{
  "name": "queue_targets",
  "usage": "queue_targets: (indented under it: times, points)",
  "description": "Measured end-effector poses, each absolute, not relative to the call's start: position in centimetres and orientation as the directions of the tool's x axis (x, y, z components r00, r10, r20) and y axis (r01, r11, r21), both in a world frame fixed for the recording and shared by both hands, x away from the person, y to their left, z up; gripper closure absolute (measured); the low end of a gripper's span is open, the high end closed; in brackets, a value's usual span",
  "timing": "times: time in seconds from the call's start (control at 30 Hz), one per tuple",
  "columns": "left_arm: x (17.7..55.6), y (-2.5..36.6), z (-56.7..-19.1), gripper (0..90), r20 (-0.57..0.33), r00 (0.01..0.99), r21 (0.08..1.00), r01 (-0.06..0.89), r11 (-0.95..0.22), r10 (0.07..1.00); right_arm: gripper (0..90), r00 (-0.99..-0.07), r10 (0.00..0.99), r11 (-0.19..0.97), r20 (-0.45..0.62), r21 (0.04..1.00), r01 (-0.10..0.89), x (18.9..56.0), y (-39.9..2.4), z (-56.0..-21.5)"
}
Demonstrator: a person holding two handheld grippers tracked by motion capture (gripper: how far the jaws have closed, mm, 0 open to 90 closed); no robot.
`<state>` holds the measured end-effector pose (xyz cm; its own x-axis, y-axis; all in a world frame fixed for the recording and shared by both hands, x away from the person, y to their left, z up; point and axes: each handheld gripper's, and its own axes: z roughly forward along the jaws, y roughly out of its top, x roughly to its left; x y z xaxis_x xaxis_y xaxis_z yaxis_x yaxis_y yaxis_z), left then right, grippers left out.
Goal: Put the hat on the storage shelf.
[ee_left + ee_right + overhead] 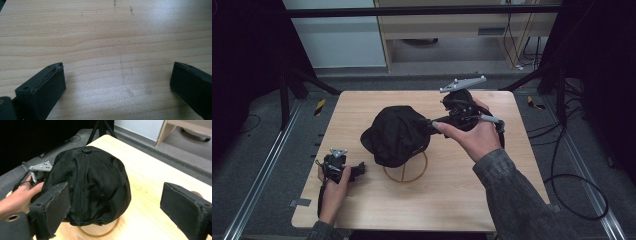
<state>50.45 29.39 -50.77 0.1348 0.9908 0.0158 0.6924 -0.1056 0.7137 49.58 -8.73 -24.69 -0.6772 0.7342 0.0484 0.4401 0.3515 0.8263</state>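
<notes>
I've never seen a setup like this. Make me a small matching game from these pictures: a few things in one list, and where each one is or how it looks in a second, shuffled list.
Things:
1. black cap
2. wire stand
3. left gripper
4. right gripper

Descriptions:
A. a golden ring standing on the wooden table
B. jaws open, at the cap's side
C. draped over the stand in the middle of the table
D. jaws open over bare wood, near the table's front left corner

Pairs: 1-C, 2-A, 3-D, 4-B

Dim high view, soft overhead glare, blurry close-ups
</notes>
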Motion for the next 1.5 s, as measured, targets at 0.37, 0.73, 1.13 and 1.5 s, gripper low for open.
queue_targets:
  times: [0.37,0.73,1.13,1.5]
  points:
    - [50.5,29.4,-50.8,0.0,0.015,0.134,0.716,0.691,-0.105,0.991,6.2,-0.642,0.767,0.352,-0.002,0.837,0.419,49.2,-11.3,-25.1]
    - [50.4,29.4,-50.8,0.0,0.017,0.136,0.714,0.692,-0.107,0.991,11.7,-0.565,0.825,0.332,-0.021,0.827,0.454,48.7,-15.0,-28.1]
    - [50.4,29.4,-50.8,0.0,0.017,0.136,0.714,0.692,-0.108,0.990,12.9,-0.538,0.843,0.336,-0.011,0.791,0.511,48.0,-17.5,-32.6]
    - [50.4,29.4,-50.8,0.0,0.017,0.136,0.714,0.692,-0.108,0.991,13.0,-0.523,0.852,0.341,-0.006,0.764,0.547,47.5,-18.6,-36.9]
